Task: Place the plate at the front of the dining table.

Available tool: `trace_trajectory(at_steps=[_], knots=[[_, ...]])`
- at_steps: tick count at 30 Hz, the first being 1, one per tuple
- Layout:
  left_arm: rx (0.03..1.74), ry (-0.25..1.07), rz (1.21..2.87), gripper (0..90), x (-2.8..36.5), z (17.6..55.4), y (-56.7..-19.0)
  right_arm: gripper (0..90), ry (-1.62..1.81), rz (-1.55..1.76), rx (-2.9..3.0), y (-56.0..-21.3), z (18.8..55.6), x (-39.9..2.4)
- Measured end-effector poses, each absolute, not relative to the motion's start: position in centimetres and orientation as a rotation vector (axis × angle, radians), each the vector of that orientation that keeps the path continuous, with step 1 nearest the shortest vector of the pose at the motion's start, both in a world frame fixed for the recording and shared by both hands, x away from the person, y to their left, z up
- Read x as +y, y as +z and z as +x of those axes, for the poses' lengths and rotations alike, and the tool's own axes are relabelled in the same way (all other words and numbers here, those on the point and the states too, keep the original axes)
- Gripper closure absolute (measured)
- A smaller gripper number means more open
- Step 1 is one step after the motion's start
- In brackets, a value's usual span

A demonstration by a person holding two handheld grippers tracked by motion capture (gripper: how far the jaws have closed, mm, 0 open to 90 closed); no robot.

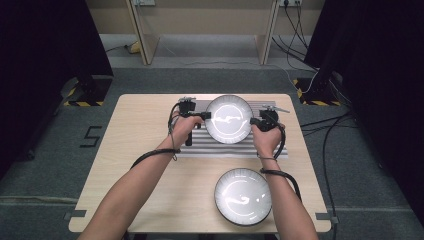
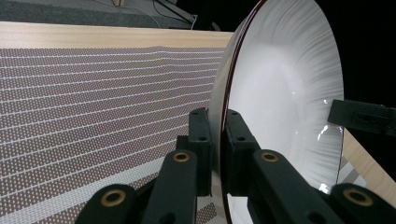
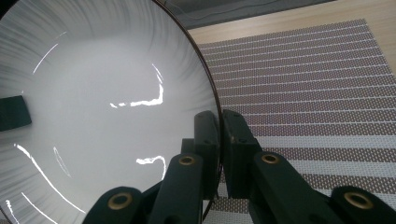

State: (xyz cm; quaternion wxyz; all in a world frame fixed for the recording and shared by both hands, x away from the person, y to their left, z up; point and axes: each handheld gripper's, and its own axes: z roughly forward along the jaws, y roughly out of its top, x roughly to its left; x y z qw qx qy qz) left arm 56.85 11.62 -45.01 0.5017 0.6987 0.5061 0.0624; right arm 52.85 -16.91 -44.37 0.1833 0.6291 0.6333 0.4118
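Left tongs [image 1: 204, 116] and right tongs [image 1: 253, 121] — we find both clamped on opposite rims of the raised plate [image 1: 229, 119]; uneven grip could tip it onto the striped mat [image 1: 280, 145].

White plate [image 1: 229, 119] with dark streaked rim — brown mat [image 2: 93, 116] striped white — pale wood table [image 1: 140, 165], black tools.

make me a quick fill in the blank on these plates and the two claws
1. The left claw and right claw each pinch the ____ of the far plate.
2. That plate is above the striped ____.
3. The near plate rests on the bare ____.

Missing words: rim; mat; table
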Motion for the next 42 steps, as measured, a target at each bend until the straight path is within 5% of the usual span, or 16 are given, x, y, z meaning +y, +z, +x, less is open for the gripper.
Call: trace_trajectory(at_steps=[42], knots=[[1.362, 0.077, 1.69, 81.9, 11.1, 58.4, -49.0, 85.7, 1.092, 1.873, 1.811, -47.7, 54.6, -16.9]])
